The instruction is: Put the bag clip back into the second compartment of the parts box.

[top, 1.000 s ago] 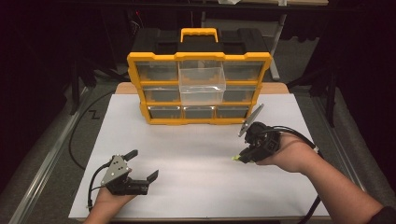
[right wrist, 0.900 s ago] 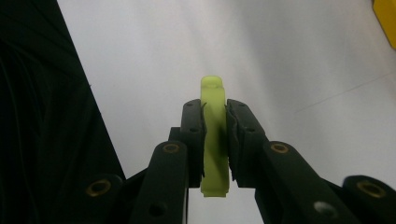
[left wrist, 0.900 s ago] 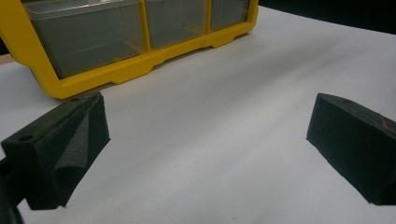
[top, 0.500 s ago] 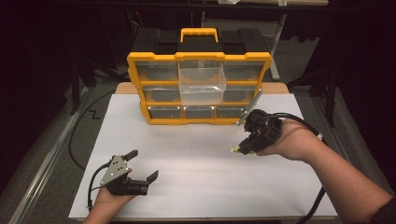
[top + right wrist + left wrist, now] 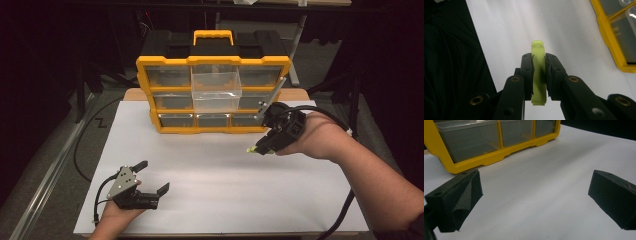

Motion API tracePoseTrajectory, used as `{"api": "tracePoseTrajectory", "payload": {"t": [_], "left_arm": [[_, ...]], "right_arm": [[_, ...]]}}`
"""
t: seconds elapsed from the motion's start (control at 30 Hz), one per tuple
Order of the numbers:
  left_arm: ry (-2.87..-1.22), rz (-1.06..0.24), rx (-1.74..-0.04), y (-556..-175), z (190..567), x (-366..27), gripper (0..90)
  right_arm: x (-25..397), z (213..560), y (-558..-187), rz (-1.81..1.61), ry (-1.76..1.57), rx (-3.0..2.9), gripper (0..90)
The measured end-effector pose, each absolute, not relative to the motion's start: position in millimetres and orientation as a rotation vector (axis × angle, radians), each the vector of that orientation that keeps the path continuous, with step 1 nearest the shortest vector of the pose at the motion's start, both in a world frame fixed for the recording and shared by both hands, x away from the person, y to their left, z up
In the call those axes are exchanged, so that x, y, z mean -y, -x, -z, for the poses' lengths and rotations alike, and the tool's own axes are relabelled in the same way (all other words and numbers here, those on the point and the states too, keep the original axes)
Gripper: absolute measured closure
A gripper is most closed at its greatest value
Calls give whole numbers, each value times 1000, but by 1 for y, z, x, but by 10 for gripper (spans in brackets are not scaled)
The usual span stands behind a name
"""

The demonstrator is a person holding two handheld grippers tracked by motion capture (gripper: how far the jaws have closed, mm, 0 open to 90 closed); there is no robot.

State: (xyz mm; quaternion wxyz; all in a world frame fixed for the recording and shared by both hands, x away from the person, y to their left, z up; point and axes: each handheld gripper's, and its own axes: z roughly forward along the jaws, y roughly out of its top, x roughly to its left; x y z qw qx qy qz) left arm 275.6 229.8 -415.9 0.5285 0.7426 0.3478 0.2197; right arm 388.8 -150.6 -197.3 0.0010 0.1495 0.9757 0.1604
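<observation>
A yellow-framed drawer organizer (image 5: 150,95) with a black top stands at the back of the white sheet (image 5: 220,190). Its clear upper middle drawer (image 5: 216,90) is pulled out. My right gripper (image 5: 257,148) hovers in front of the organizer's right end, shut on a small yellow-green plastic piece (image 5: 538,72) that sticks out past the pads (image 5: 527,65). Near the front left, my left gripper (image 5: 155,175) rests low with its jaws wide apart and nothing between them. In the left gripper view its pads (image 5: 456,200) frame bare sheet, with the organizer's bottom drawers (image 5: 474,142) beyond.
A black cable (image 5: 80,145) loops off the table's left side. Dark stands and floor surround the table. A thick cable (image 5: 345,210) trails from the right gripper along the forearm.
My right gripper has moved away from me toward the organizer, carrying the yellow-green piece. The left gripper has stayed put.
</observation>
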Motion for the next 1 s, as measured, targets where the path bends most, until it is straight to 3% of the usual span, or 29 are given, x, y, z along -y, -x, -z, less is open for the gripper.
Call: {"api": "tracePoseTrajectory", "payload": {"t": [1.0], "left_arm": [[-1764, -509, -825, -275, 415, -231, 3]], "right_arm": [[109, 134, -413, -502, -399, -3020, 792]]}}
